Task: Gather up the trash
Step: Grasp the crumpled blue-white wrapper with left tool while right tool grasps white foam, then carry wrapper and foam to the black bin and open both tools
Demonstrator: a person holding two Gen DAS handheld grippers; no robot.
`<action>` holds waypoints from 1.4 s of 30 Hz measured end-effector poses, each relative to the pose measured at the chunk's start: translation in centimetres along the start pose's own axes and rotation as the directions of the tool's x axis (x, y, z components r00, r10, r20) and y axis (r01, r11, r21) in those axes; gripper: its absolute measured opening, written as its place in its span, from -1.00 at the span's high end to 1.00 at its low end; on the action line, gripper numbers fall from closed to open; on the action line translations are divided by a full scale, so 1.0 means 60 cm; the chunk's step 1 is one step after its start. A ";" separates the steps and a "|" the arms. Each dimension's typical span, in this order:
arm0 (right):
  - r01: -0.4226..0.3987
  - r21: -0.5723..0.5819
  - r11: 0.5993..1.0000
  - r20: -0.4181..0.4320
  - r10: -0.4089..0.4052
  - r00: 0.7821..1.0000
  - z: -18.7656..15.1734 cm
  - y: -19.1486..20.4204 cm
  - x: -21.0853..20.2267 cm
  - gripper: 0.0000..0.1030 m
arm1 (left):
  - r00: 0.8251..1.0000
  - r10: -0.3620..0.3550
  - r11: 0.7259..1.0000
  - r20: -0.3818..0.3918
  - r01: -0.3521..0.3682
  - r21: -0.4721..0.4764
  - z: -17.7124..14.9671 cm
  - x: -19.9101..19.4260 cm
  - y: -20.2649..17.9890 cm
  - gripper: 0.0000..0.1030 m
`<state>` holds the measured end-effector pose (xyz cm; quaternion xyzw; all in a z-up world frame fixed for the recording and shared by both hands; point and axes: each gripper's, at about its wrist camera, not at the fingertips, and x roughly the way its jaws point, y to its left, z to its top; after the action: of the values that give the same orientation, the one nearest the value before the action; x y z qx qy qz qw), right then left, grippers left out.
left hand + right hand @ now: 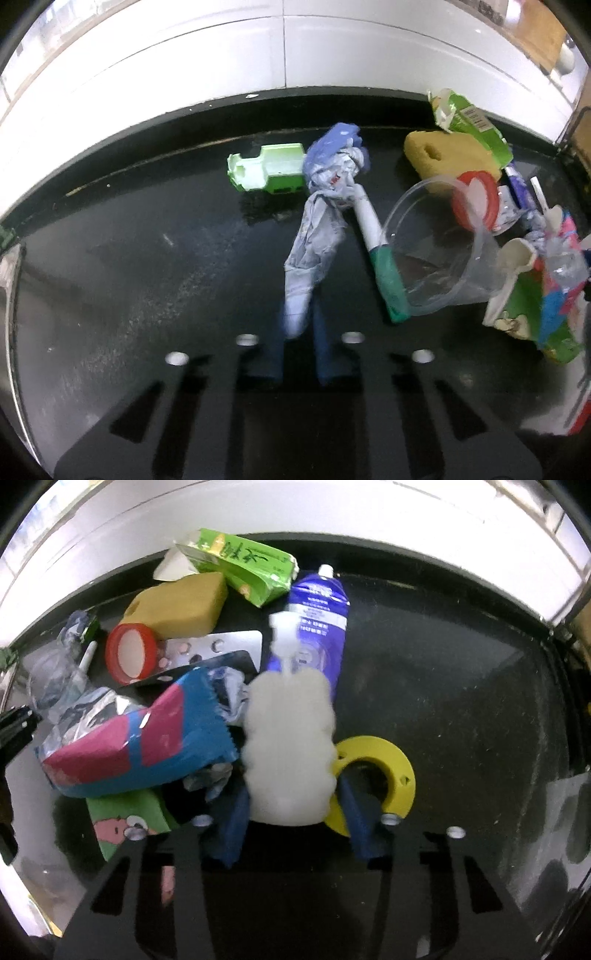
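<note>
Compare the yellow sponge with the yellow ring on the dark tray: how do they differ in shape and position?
The yellow sponge is a solid soft-looking block with a small notch; the yellow ring looks like hard plastic with a wide central hole.
The sponge sits in the clutter by the green carton; the ring lies nearer the camera, beside the right gripper's fingers.
Both are yellow and rest on the tray.

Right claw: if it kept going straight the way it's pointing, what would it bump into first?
The right claw already grips a white bumpy plastic bottle. Straight ahead, that bottle's tip would probably meet the blue-purple tube first, though depth is hard to judge here.
</note>
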<state>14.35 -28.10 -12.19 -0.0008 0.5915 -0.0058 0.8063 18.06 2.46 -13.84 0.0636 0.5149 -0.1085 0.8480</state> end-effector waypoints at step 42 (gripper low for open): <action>-0.320 -0.499 0.806 0.053 0.396 0.917 -0.151 0.413 -0.259 0.72 | 0.952 0.303 0.851 0.052 -0.246 -0.464 -0.413 -0.414 0.148 0.87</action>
<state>1.25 -3.08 -0.29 -0.0894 0.4995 0.2937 0.8101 -12.10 19.41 -3.28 -0.0691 0.4584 0.1327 0.8761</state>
